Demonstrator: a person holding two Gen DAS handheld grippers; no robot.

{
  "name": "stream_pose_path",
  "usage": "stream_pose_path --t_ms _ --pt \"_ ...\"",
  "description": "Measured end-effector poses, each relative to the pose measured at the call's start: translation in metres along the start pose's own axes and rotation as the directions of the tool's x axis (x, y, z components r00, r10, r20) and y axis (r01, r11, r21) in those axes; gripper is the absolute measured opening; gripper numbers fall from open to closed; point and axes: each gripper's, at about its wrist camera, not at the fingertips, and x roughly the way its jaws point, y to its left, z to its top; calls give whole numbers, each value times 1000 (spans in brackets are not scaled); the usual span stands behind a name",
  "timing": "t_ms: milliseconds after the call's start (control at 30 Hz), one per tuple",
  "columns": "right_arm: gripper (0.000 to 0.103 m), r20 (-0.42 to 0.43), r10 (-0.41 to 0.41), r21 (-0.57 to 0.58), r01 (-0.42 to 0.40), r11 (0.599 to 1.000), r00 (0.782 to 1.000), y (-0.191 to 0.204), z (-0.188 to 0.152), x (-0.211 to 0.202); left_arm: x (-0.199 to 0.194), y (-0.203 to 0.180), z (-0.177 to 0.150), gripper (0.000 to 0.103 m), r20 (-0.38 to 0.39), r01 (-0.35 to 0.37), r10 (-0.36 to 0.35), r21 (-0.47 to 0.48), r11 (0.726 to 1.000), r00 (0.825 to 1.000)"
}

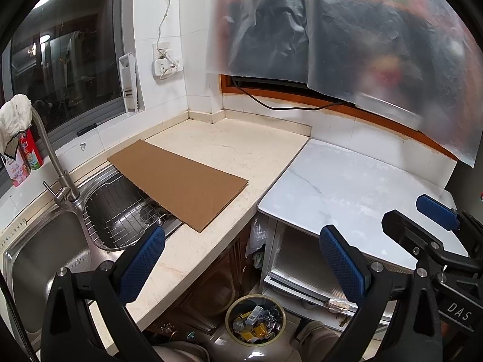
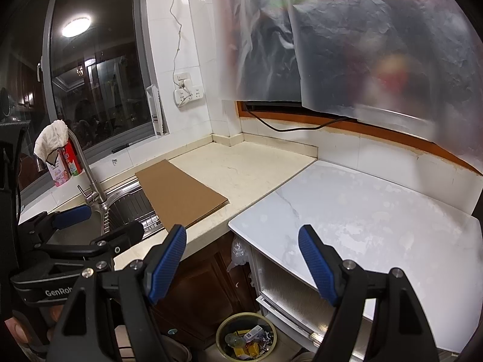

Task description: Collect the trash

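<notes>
**Operator:** Report gripper status and current step.

**Technician:** Left gripper (image 1: 241, 268): fingers spread wide, nothing between them. Right gripper (image 2: 243, 267): fingers equally wide apart, also empty. Both hover above the near edge of the worktop. Judged from the scene, the collection step appears complete or close to it: the trash bin (image 1: 256, 319) on the floor already holds assorted wrappers and small boxes, and no loose litter is visible on the counter (image 1: 229, 144) or on the white marble table (image 1: 356, 181).

**Operator:** Locate the bin relative to the fingers.

**Technician:** The bin stands on the floor, below and between the fingers in both views, at the near end of the gap between the wooden cabinet and the table. It is well apart from either gripper, with no contact.

**Operator:** Any remaining candidate item?

**Technician:** One flat cardboard sheet (image 1: 178, 181) lies on the counter, its left end overhanging the sink (image 1: 36, 247) and the wire rack. It is beyond the left gripper's fingers, toward the far left. Whether it counts as trash cannot be determined from the views.

**Operator:** Requirement for the next move?

**Technician:** If the sheet is to be collected, the left gripper should advance to the overhanging edge, where one finger can pass beneath it. The sheet is wider than the bin mouth, so expect folding or upright insertion. Otherwise, withdraw both grippers.
</notes>
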Motion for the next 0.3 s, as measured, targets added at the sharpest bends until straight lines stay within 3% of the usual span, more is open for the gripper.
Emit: stream_pose_path --t_ms 300 --pt "77 -18 0 15 1 1000 1000 -2 -7 7 10 8 -6 100 -25 -3 3 17 1000 1000"
